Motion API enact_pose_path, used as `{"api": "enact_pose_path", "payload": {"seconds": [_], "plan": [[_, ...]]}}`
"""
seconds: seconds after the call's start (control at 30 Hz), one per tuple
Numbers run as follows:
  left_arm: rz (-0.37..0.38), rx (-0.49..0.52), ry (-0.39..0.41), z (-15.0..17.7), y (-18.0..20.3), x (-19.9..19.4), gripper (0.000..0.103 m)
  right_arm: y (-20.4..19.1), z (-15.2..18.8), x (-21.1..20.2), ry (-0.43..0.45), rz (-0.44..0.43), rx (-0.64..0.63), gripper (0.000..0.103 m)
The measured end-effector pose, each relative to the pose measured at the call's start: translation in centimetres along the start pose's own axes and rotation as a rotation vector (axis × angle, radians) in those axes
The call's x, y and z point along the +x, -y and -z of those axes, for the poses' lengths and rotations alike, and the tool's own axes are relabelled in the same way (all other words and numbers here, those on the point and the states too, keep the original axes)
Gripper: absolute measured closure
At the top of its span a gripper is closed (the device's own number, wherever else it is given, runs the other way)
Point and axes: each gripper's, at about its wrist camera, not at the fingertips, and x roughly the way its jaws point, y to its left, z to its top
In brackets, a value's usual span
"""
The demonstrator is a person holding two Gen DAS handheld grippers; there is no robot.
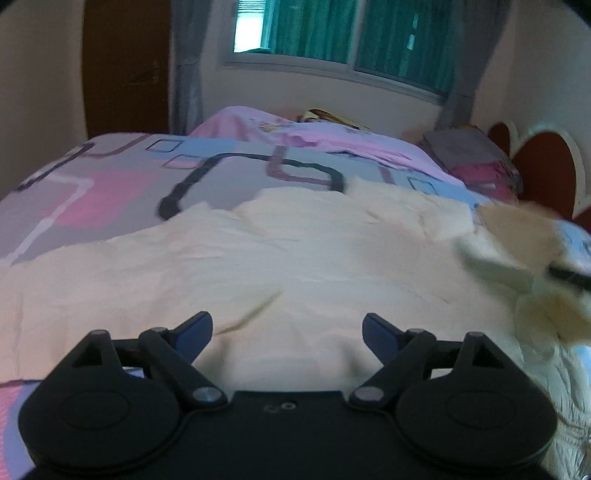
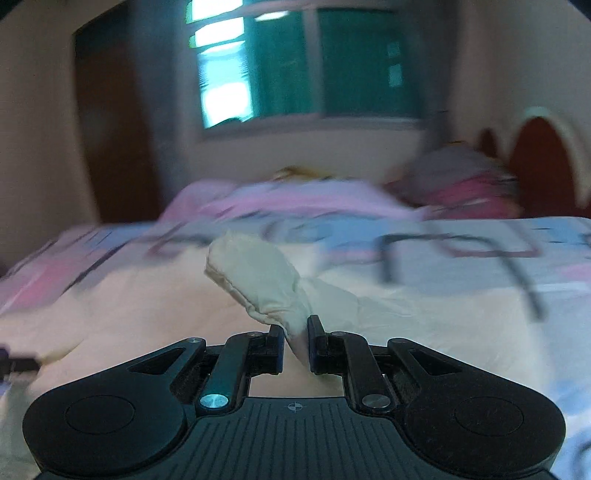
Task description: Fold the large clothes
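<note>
A large cream garment (image 1: 258, 258) lies spread across the patterned bed cover (image 1: 110, 177). My left gripper (image 1: 287, 332) is open and empty, low over the near part of the garment. My right gripper (image 2: 296, 341) is shut on a bunched fold of the cream garment (image 2: 258, 280) and holds it lifted above the rest of the cloth. In the left wrist view the right gripper (image 1: 554, 273) shows blurred at the right edge with cream cloth hanging from it.
A pink blanket (image 1: 314, 136) is heaped at the far side of the bed. Folded grey and pink items (image 1: 476, 158) sit by the red and white headboard (image 1: 546, 173). A window (image 1: 351, 33) and a brown door (image 1: 125, 70) lie beyond.
</note>
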Motion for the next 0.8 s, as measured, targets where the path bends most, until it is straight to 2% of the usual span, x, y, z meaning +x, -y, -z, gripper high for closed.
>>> {"api": "enact_pose_path", "payload": {"seconds": [0.13, 0.3, 0.37, 0.4, 0.43, 0.47, 0.53, 0.57, 0.6, 0.63, 0.73, 0.8], "plan": [[0.000, -0.033, -0.006, 0.0, -2.3, -0.4, 0.015, -6.4, 2.2, 3.1, -0.086, -0.089, -0.110, 0.091], [0.041, -0.089, -0.033, 0.6, -4.3, -0.4, 0.015, -10.7, 5.1, 7.1, -0.202, -0.150, -0.231, 0.090], [0.071, -0.098, -0.040, 0.8, -4.6, -0.2, 0.015, -11.7, 5.5, 7.2, -0.183, -0.117, -0.308, 0.066], [0.094, -0.097, -0.044, 0.8, -4.4, 0.0, 0.015, -11.7, 5.6, 6.6, -0.159, -0.100, -0.324, 0.028], [0.117, -0.095, -0.046, 0.7, -4.0, 0.3, 0.015, -11.1, 5.4, 5.3, -0.101, -0.113, -0.307, 0.013], [0.140, -0.093, -0.049, 0.5, -3.6, 0.7, 0.015, -10.2, 5.1, 4.3, -0.070, -0.127, -0.278, 0.013], [0.194, -0.083, -0.061, 0.2, -2.6, 1.8, 0.016, -8.6, 4.7, 3.2, -0.074, -0.106, -0.239, 0.015], [0.210, -0.081, -0.070, 0.2, -2.1, 2.4, 0.018, -7.4, 4.4, 2.4, -0.067, -0.091, -0.220, 0.018], [0.230, -0.086, -0.094, 0.0, -1.5, 3.5, 0.020, -6.0, 4.3, 1.8, -0.070, -0.075, -0.201, 0.026], [0.243, -0.094, -0.117, 0.0, -1.1, 4.3, 0.024, -4.2, 4.2, 1.1, -0.077, -0.050, -0.169, 0.033], [0.257, -0.103, -0.179, -0.1, -0.2, 6.9, 0.037, 1.2, 4.0, -2.0, -0.074, 0.030, -0.049, 0.048], [0.274, -0.111, -0.184, -0.3, 0.1, 7.9, 0.048, 4.7, 4.1, -3.0, -0.067, 0.098, 0.055, 0.050]]}}
